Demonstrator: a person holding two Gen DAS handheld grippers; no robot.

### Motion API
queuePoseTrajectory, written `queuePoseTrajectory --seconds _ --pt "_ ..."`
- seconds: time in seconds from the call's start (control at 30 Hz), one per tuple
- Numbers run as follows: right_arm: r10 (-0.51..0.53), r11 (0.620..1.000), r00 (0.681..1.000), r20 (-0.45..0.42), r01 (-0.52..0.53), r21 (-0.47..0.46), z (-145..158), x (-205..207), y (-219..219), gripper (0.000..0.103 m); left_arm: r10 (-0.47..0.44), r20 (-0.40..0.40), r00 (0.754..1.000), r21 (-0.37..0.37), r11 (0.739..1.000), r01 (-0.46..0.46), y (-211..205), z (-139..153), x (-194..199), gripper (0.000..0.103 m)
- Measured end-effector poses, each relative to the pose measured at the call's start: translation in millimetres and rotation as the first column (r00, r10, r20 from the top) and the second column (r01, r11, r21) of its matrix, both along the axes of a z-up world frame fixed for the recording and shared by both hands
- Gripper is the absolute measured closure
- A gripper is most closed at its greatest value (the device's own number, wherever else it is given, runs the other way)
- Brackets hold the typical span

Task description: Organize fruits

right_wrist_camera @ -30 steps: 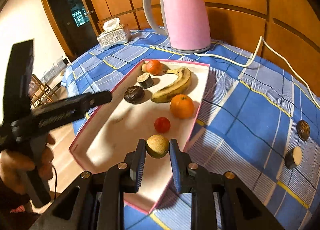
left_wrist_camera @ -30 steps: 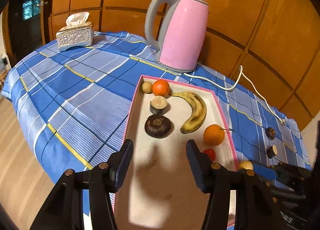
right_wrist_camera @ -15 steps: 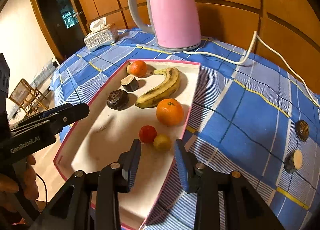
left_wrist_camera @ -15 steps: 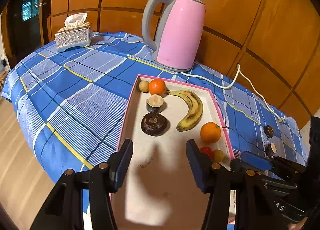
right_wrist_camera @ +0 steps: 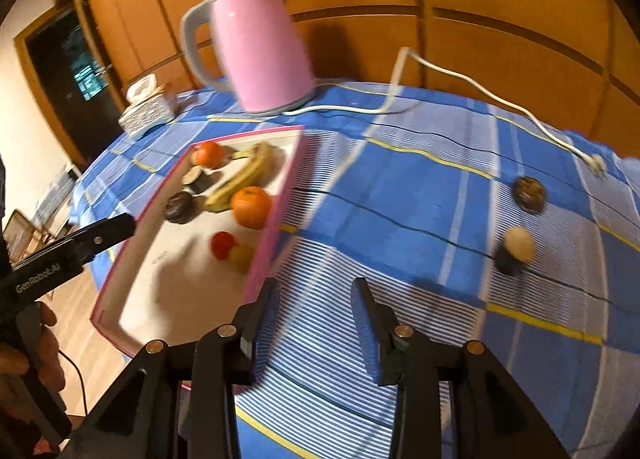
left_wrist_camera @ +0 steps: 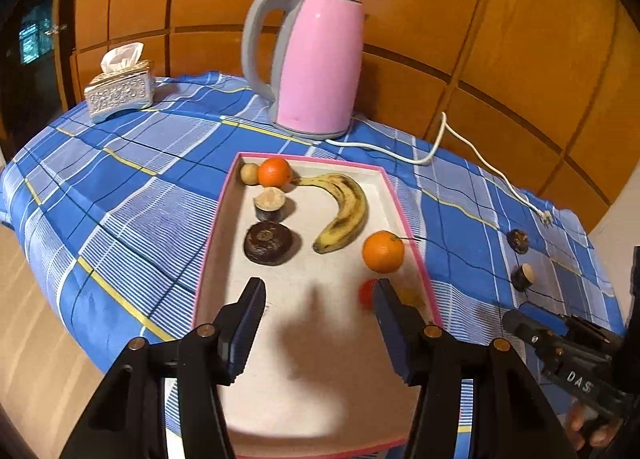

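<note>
Right view alone shows right hand-held gripper [right_wrist_camera: 314, 323] jaws opening, empty, over desk [right_wrist_camera: 400, 187] beside tray [right_wrist_camera: 276, 215]; left hand-held gripper [left_wrist_camera: 320, 323] apart, empty, over tray; yellow fruit [right_wrist_camera: 242, 257] in tray, touching red fruit [right_wrist_camera: 222, 245].

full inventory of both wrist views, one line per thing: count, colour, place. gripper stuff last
tray: 1, pink rim, white floor, on the tablecloth
banana: 1, yellow, spotted, mid tray
oranges: 2, orange, one at the tray's right wall, one at its far end
small tan fruit: 1, far left corner of tray
dark fruits in tray: 2, dark brown, left side; the farther one is cut, pale on top
red fruit: 1, near right of tray
yellowish fruit: 1, beside the red one
dark fruits on cloth: 2, right of tray, nearer one cut
kettle: 1, pink and grey, behind tray
cord: 1, white, unplugged
tissue box: 1, silver, far left
tablecloth: 1, blue plaid
left gripper: black, open, over tray, empty
right gripper: black, jaws opening, over cloth, empty
</note>
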State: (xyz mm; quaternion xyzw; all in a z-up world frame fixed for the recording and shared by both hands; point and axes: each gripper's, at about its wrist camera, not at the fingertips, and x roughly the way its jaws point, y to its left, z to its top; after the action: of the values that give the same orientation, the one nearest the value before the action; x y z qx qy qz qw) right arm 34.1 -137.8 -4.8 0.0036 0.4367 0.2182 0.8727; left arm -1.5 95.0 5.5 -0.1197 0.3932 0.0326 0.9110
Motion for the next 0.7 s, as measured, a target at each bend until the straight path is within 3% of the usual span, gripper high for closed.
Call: queuePoseTrajectory --seconds 0.43,0.7 --pt "-0.142 0.989 0.99 0.008 0.142 -0.027 -1 -7 -41 0.066 -0.075 0.002 0.997 0.04 0.996 0.075 -28 3 -2 0.046" --pt "-0.07 0.995 0.997 0.037 0.072 -0.066 -1 -17 -19 0.066 -0.079 -0.009 0.997 0.049 0.996 0.079 -30 -1 -3 0.045"
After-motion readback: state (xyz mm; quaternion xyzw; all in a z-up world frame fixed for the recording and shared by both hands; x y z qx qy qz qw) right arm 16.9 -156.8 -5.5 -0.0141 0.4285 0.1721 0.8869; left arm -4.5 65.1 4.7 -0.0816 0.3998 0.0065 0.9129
